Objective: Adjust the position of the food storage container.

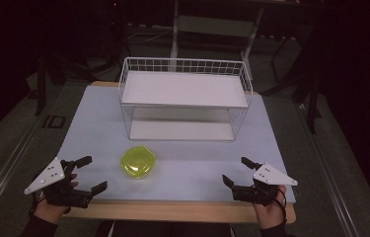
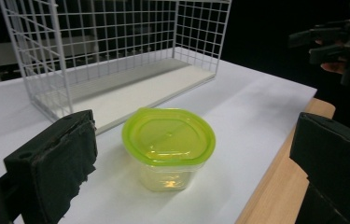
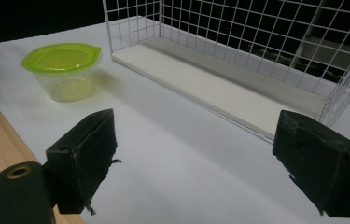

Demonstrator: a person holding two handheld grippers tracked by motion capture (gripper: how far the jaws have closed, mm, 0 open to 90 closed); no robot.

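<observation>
- Ahead of my left gripper (image 1: 88, 174), just off its jaws: the tub (image 1: 137, 162), lid (image 2: 168, 135) on, upright on the table (image 1: 182, 182). Untouched.
- Left jaws spread wide, nothing between the pads. In the left gripper view the tub sits centred between them, a short reach away.
- Right gripper (image 1: 236, 176) also spread, empty, well to the tub's right at the near edge.
- I read this as the start: nothing grasped, nothing moved. Grasp and placement both remain.
- Beyond the tub: wire rack (image 1: 184, 98), two white shelves, both bare, open side facing me.
- Path from left gripper to tub is free. Tub to rack looks open; the rack's front wire frame is the one thing to clear.
</observation>
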